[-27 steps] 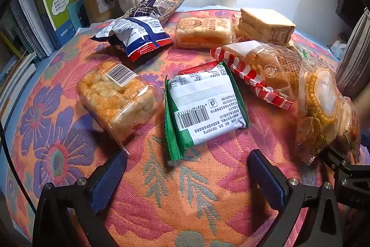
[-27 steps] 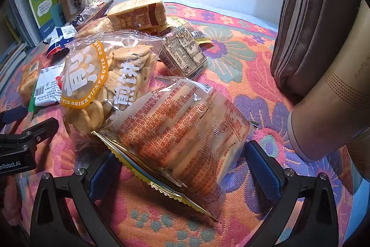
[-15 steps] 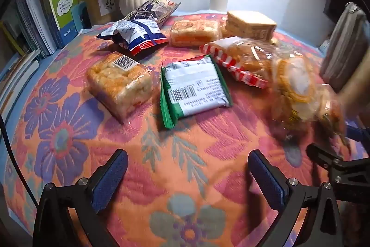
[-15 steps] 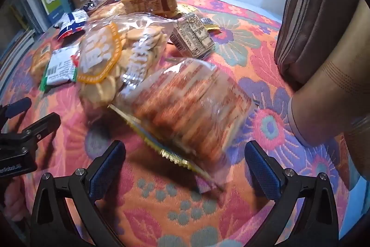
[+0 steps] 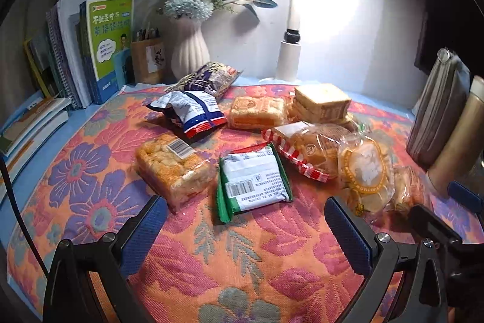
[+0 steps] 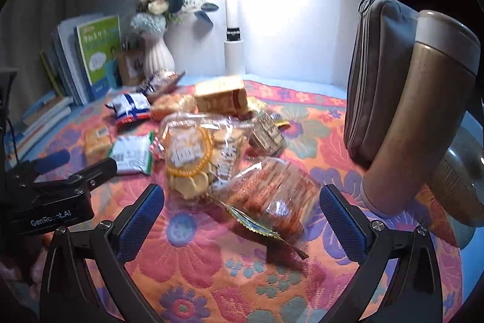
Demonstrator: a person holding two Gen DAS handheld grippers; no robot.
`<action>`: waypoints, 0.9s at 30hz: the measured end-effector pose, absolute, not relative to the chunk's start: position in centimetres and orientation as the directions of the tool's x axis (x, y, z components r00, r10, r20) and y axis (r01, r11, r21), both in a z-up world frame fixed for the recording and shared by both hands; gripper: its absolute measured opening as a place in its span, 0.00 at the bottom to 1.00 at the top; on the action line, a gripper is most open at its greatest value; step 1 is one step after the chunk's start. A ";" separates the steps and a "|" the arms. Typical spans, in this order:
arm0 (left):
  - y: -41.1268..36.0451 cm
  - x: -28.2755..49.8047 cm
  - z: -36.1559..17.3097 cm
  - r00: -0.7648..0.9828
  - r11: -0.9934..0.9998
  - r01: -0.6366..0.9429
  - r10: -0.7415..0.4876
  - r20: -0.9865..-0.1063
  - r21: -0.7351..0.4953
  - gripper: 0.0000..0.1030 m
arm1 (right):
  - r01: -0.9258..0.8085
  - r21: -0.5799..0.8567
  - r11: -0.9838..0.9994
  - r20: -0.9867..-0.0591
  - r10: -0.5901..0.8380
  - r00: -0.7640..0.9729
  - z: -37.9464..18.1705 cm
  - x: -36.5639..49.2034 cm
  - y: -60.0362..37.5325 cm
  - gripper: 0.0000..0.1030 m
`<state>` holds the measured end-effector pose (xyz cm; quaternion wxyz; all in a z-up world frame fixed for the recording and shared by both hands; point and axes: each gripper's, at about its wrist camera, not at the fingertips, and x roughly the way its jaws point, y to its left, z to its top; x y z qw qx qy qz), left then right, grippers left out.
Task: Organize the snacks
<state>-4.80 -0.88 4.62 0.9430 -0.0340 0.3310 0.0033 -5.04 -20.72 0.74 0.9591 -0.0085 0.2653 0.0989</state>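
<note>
Several snack packs lie on a flowered cloth [image 5: 99, 196]. In the left wrist view my left gripper [image 5: 245, 229] is open and empty, a little short of a green-edged white pack [image 5: 252, 182] and a clear pack of orange puffs [image 5: 172, 168]. In the right wrist view my right gripper [image 6: 240, 212] is open and empty, just short of a clear bag of red-brown crackers [image 6: 272, 196]. A bag of round biscuits [image 6: 196, 153] lies behind it. The left gripper shows at the left of the right wrist view [image 6: 60, 168].
A blue-white chip bag [image 5: 190, 111], a dark bag [image 5: 208, 77], bread packs [image 5: 317, 102] and a red-striped bun pack [image 5: 305, 147] lie farther back. Books [image 5: 106, 47], a white vase [image 5: 189, 50] and a lamp post [image 5: 289, 56] stand at the back. A brown flask [image 6: 420, 117] and grey pouch [image 6: 378, 74] stand right.
Both grippers have pulled back and risen, so the snacks look smaller and farther away. Both stay open and empty. The snacks have not moved.
</note>
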 end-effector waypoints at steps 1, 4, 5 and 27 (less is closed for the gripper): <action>-1.1 -5.2 4.4 0.788 0.998 -0.015 -0.022 -0.615 -0.054 1.00 | -0.200 0.034 0.979 -0.505 0.190 0.842 0.8 -5.3 -20.9 1.00; -1.1 -5.2 3.8 0.783 0.998 -0.003 -0.035 -0.622 -0.060 1.00 | -0.205 0.042 0.978 -0.519 0.197 0.832 0.3 -5.2 -21.3 1.00; -1.0 -5.0 3.6 0.773 0.998 -0.001 -0.044 -0.633 -0.071 1.00 | -0.204 0.043 0.978 -0.531 0.195 0.825 0.1 -5.1 -21.2 1.00; -0.8 -5.3 3.1 0.770 0.999 -0.033 0.004 -0.638 -0.034 1.00 | -0.194 0.085 0.977 -0.543 0.208 0.813 0.3 -5.2 -21.8 1.00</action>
